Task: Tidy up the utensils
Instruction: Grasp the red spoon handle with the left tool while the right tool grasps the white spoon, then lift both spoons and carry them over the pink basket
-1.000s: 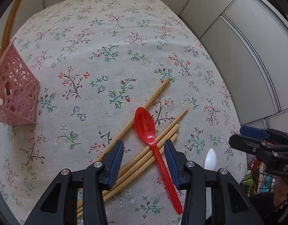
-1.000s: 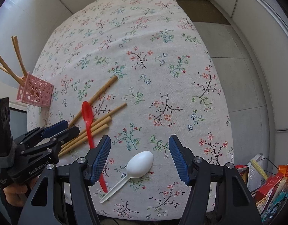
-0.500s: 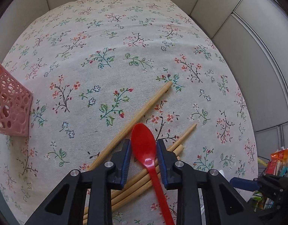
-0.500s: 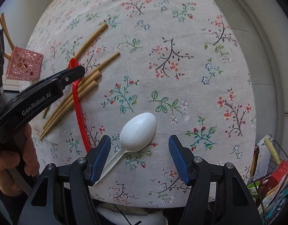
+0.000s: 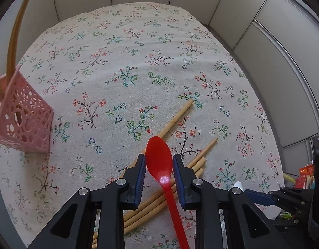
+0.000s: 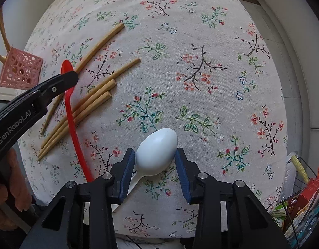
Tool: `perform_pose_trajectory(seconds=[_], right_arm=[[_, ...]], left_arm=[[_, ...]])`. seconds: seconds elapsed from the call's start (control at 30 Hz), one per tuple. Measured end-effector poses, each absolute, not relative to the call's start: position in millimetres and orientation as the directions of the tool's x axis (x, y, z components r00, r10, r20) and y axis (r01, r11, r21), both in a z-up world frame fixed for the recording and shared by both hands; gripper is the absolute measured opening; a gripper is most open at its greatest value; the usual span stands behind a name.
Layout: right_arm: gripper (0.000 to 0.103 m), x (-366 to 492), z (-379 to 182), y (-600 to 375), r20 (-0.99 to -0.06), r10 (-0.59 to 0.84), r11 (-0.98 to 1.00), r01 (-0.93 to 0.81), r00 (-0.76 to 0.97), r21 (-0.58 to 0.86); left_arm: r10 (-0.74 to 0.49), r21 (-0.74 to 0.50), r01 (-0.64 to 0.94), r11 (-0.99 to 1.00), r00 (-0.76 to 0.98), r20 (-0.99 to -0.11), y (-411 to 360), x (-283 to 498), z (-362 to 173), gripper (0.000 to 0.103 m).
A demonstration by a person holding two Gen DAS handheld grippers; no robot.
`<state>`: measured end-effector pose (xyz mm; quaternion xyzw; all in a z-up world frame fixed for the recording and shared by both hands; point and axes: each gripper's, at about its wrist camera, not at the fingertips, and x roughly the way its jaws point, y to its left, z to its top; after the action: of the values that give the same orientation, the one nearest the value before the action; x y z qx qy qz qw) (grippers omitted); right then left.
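Two handheld grippers close on two plastic spoons lying on a floral tablecloth (image 5: 122, 47) during a utensil-sorting task. The left gripper (image 5: 159, 172) has its blue pads pressed against both edges of the red spoon (image 5: 159, 166) bowl, clenched on it, while the spoon's handle runs back across a loose bundle of wooden chopsticks (image 5: 180, 172) that lies under it. The right gripper (image 6: 155, 161) brackets the white spoon (image 6: 156, 151) bowl: its left pad touches the bowl's edge, its right pad sits at or just off the other edge, so whether the grasp is complete cannot be told. The red spoon and chopsticks lie well to the right of the pink lattice holder (image 5: 24, 120), which already has chopsticks standing in it; the white spoon lies farther from the holder again, beyond the chopstick bundle. The likely trouble ahead is slippage: both bowls are smooth, curved and pinched at their widest part, so either spoon could pivot or squirt out as it lifts. The red spoon's handle, dragging over the chopsticks, could also scatter them or roll one toward the table edge.
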<state>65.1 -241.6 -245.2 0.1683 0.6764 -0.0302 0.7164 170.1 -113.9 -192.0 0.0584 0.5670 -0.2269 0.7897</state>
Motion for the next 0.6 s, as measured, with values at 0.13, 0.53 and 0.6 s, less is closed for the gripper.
perform_pose_trajectory(seconds=[0.13,0.53,0.6], right_arm=[[0.042,69,-243,-235,-0.978,0.181,0.942,0.267,0.103,0.202],[0.019,83,-208,-232,-0.961,0.177,0.945,0.236,0.213,0.226],[0.019,87,-211,-230,-0.96,0.181,0.942,0.243,0.214,0.232]], left_arm=[[-0.301,-0.166,0.424,0.89,0.273,-0.914,-104,169,-184,0.027],[-0.307,-0.142,0.401,0.905,0.385,-0.87,-63,162,-145,0.027],[-0.308,-0.144,0.401,0.905,0.383,-0.871,-59,161,-143,0.027]])
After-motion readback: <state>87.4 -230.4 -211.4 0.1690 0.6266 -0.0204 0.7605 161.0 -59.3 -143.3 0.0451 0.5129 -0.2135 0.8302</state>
